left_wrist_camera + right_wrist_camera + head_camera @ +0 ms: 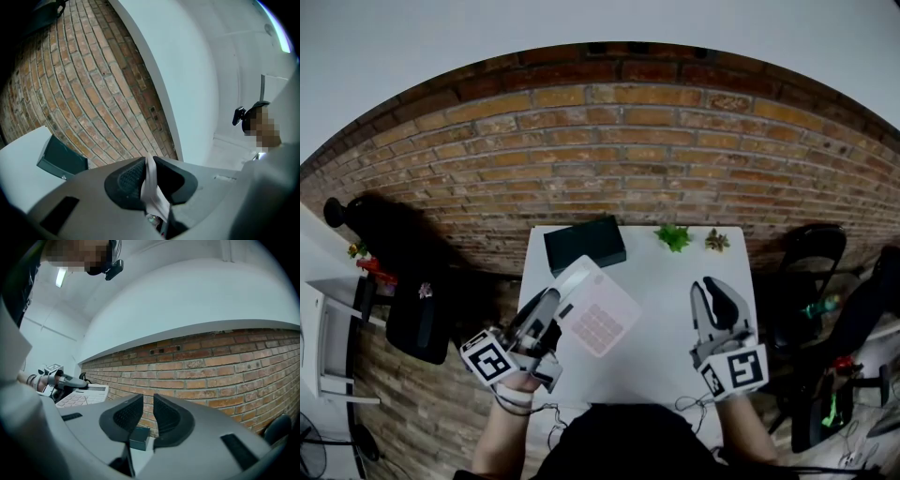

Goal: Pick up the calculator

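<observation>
Pinching the calculator (598,323), the left gripper (553,302) holds it, maybe off the table (666,286); right gripper (718,287) fingers are apart, empty.

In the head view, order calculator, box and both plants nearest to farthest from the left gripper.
1. Calculator, held in the left gripper.
2. Box, back left.
3. Bigger plant, back middle.
4. Smaller plant, back right.
</observation>
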{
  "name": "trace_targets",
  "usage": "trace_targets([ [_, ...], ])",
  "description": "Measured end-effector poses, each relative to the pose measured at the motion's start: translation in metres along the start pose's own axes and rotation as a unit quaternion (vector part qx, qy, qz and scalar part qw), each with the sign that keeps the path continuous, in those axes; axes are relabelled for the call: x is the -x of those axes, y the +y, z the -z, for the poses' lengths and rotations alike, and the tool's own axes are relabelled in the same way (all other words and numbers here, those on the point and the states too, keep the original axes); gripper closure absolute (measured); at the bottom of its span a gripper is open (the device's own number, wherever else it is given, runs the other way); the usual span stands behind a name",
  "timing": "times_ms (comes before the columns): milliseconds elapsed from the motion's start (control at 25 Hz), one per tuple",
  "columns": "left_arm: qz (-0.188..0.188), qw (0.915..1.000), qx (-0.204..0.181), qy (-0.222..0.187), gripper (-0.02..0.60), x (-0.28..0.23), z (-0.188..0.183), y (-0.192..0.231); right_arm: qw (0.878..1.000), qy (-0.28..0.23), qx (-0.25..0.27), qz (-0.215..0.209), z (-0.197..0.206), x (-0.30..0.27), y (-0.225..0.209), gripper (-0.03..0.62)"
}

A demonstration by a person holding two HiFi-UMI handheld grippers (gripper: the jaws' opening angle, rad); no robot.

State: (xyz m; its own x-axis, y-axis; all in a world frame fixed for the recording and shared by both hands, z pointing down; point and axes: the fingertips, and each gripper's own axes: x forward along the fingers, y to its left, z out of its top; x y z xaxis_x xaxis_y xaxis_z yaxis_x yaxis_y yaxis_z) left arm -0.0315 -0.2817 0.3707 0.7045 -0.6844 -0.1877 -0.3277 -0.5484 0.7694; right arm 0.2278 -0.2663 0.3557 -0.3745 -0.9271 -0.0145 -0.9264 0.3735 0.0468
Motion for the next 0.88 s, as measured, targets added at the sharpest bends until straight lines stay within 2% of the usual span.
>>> trace_targets([
  [360, 0.010, 0.9999, -0.002, 0.005, 0.532, -0.010, 0.005, -0.004, 1.000, -0.004, -0.008, 0.002, 0.000, 0.002, -0.006, 0.534],
  [880, 0.000, 0.9998, -0.006, 0.019, 0.532, -0.019, 0.021, -0.010, 1.000, -0.004, -0.013, -0.011, 0.004, 0.008, -0.016, 0.557],
])
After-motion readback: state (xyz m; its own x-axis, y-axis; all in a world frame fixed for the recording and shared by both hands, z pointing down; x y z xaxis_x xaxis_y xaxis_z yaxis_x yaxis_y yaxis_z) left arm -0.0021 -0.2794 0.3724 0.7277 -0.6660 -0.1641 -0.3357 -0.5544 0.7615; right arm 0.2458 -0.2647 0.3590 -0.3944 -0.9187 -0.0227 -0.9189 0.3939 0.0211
